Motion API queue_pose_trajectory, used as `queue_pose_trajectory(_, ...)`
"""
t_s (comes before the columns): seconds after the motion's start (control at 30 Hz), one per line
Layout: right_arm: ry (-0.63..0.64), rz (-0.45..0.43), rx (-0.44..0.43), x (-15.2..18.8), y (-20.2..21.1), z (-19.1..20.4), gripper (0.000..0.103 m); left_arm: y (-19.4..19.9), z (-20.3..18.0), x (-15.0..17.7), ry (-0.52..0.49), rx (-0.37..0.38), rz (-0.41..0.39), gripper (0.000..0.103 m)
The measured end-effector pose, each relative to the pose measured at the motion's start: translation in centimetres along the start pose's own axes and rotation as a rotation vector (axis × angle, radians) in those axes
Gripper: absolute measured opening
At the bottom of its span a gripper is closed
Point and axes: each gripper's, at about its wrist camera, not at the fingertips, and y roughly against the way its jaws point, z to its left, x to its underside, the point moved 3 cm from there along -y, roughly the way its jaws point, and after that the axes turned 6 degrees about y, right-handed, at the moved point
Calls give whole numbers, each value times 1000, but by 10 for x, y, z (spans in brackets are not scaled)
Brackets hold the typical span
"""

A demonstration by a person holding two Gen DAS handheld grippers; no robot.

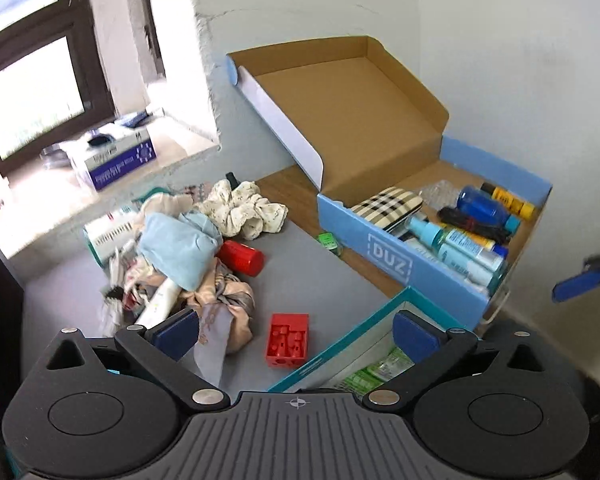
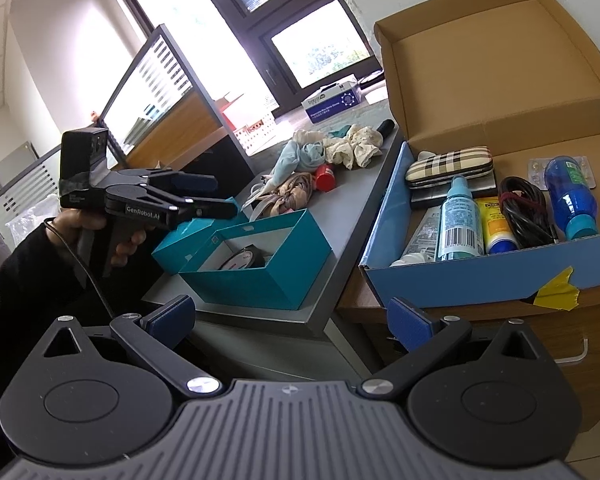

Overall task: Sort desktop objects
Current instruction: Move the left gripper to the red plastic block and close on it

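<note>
- Left of the blue box [image 1: 384, 256] I see a heap of cloth [image 1: 188, 248] on the grey desk [image 1: 332, 280], with a red cylinder [image 1: 242, 257] touching the heap's right side.
- A red block [image 1: 288, 339] lies alone between that heap and the teal box [image 2: 256, 264], which sits open just left of the blue box.
- The blue box, lid up, holds a plaid case [image 2: 450, 168], bottles and a black cable [image 2: 526, 210].
- My left gripper [image 1: 296, 334] hovers over the red block with its jaws spread wide, holding nothing.
- My right gripper [image 2: 290, 322] hangs in front of the blue box, equally wide and empty.
</note>
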Motion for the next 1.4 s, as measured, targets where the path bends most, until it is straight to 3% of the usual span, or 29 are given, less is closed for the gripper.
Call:
queue_pose_trajectory(0.07,-1,-1,-3,0,-1,0,103,3,3,0,11,0,-44,103)
queue_pose_trajectory(0.2,-3,-2,-10,-1,-3,-1,103,11,14,-6,138,1,-172,103)
queue_pose_trajectory(0.33,-6,-4,-16,-2,-4,-2,103,6,16,0,177,-1,-199,103)
queue_pose_trajectory(0.47,-8,-5,-22,-2,-6,-3,103,-25,20,-4,205,91,5,103)
queue_pose_trajectory(0.53,-5,-2,-24,-4,-4,2,103,-41,23,-10,222,76,115,103)
queue_pose_trajectory(0.6,-9,-4,-27,-4,-5,2,103,-51,25,-18,176,53,169,103)
queue_pose_trajectory(0.7,-22,-3,-31,-3,-7,1,103,-67,23,-30,96,-1,217,102)
queue_pose_trajectory(0.9,-25,-1,-37,-3,-7,0,103,-92,12,-36,60,46,318,82)
queue_pose_trajectory(1.0,-26,-2,-36,-3,-7,0,103,-93,11,-28,62,45,324,81)
queue_pose_trajectory(1.13,-28,-3,-36,-3,-7,-1,103,-88,8,-30,67,55,309,69)
queue_pose_trajectory(1.4,-32,-4,-34,-2,-6,-2,103,-93,7,-27,7,8,370,68)
